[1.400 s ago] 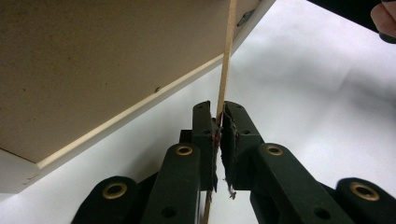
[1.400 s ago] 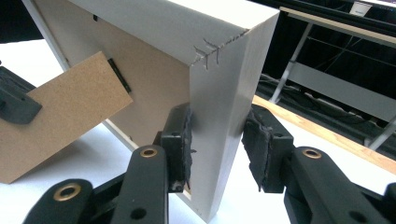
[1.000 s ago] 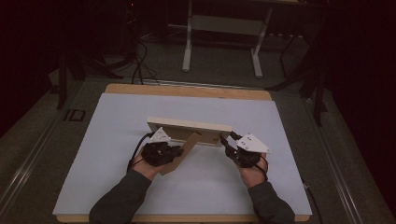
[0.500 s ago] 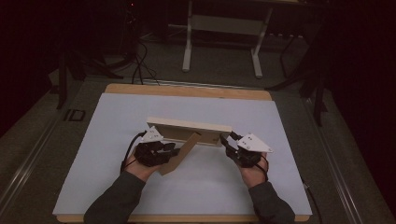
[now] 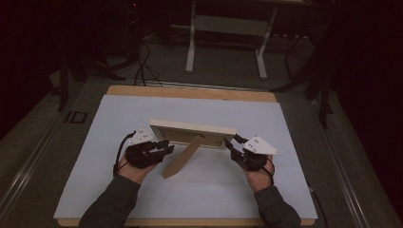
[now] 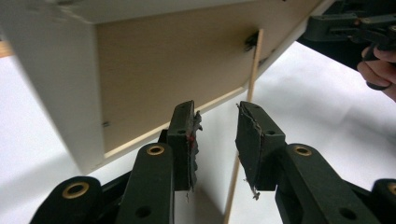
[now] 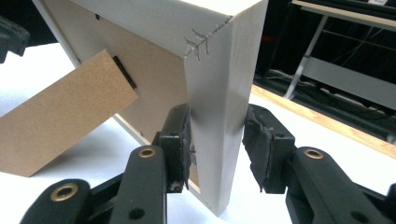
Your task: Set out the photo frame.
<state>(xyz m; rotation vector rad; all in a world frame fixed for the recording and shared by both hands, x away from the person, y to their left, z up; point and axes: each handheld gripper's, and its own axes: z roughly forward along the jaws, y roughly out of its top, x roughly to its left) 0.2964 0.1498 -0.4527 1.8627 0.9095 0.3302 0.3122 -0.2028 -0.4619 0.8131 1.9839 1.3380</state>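
On the left of the high view, the left gripper (image 5: 164,147) sits just beside the near left end of the picture frame (image 5: 192,129), the person's left hand (image 5: 138,156) behind it. Its jaws have just been opening and now stand spread; in the left gripper view the thin edge of the cardboard stand (image 6: 243,140) runs through the gap without either pad pressing it. The picture frame stands upright near the middle of the bench (image 5: 95,142), its back towards the person, propped by the cardboard stand (image 5: 183,156) that slants down from its back to the white surface. At the right end, the right gripper (image 5: 230,142) pinches the frame's side rail: in the right gripper view the left pad lies against the rail (image 7: 219,107), the right pad close on its other face, the grip low on the corner post. The right hand (image 5: 256,164) rests on the bench behind it
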